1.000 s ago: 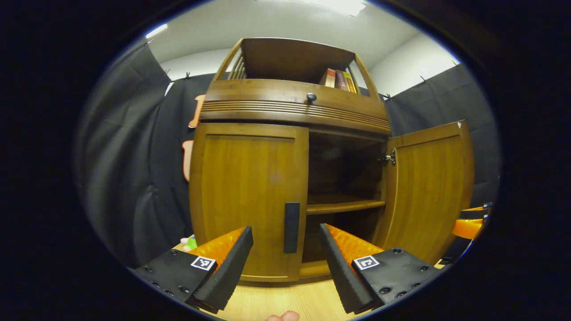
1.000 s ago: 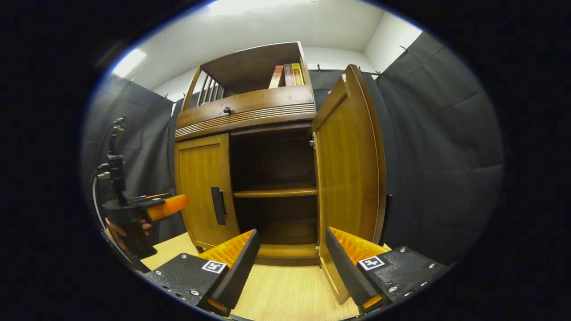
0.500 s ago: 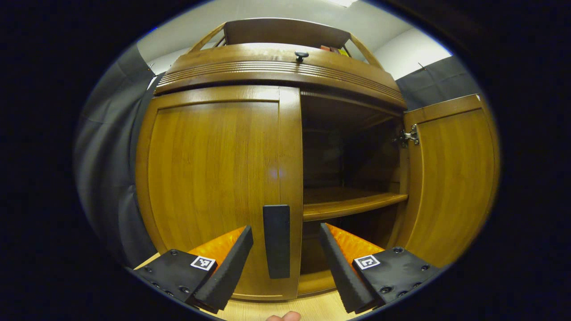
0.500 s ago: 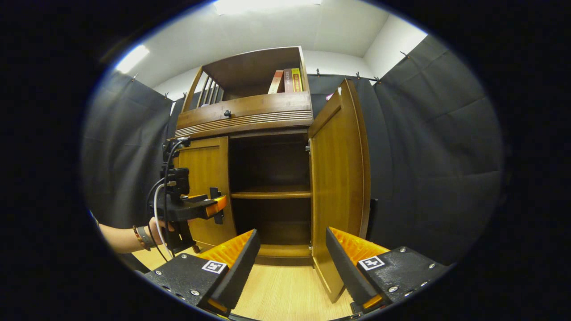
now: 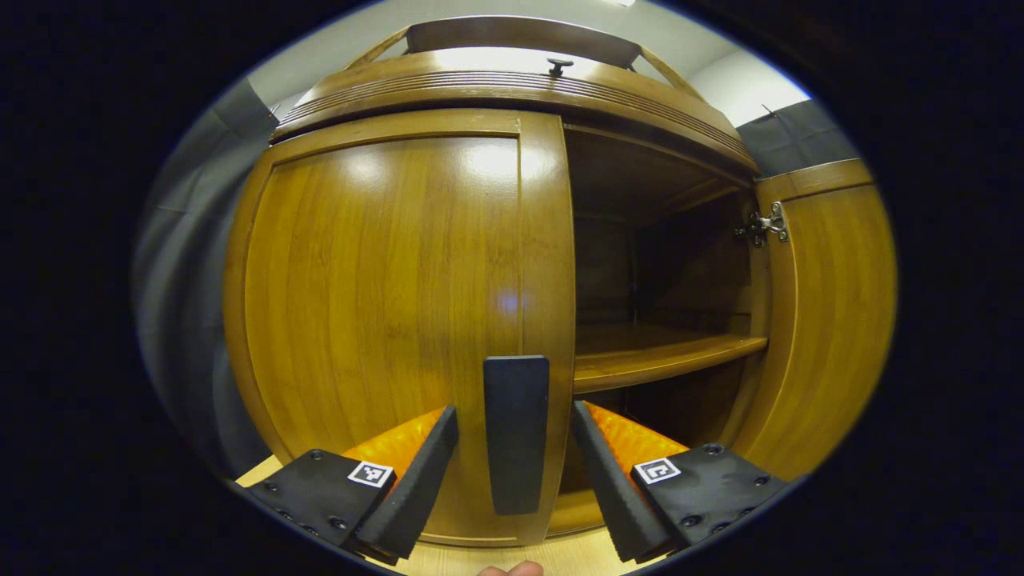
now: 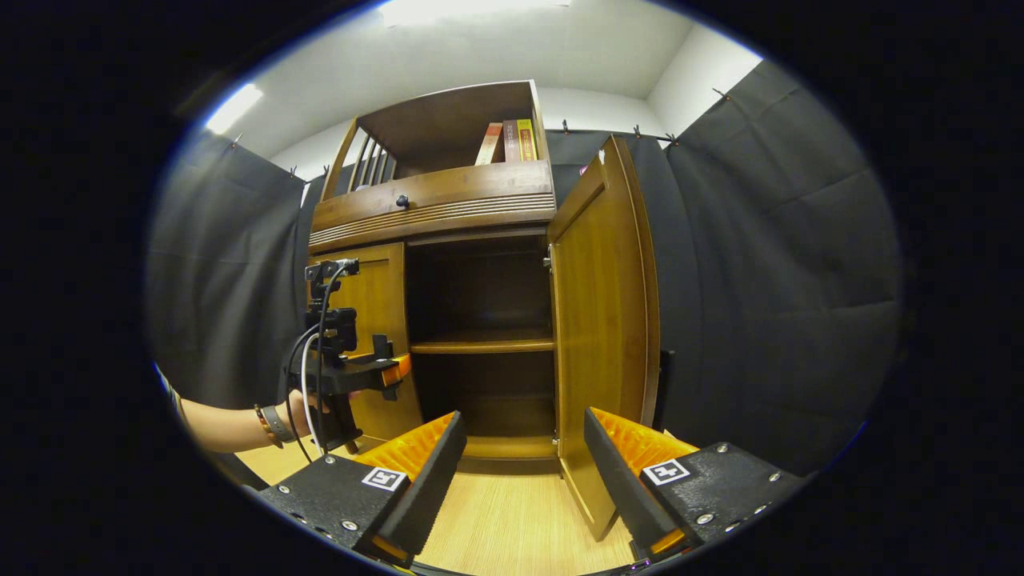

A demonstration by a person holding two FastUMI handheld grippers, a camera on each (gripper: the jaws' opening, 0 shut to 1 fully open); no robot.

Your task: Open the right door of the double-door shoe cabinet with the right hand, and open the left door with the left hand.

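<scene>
While the left gripper point(image 5: 512, 472) stands with its jaws apart and the dark handle point(image 5: 516, 432) of the left door point(image 5: 384, 288) squarely between its fingers, neither visibly touching it, the sound course is probably to close evenly on the handle and pull along the door's arc, not straight back. The right gripper point(image 6: 520, 480), also spread and holding nothing, hangs back from the right door point(image 6: 604, 320), which stands swung wide just ahead of its right finger. Outward: one shoe cabinet point(image 6: 448, 208), two doors, one inner shelf point(image 6: 480, 346), one drawer knob point(image 6: 402, 201), three books point(image 6: 506, 142).
</scene>
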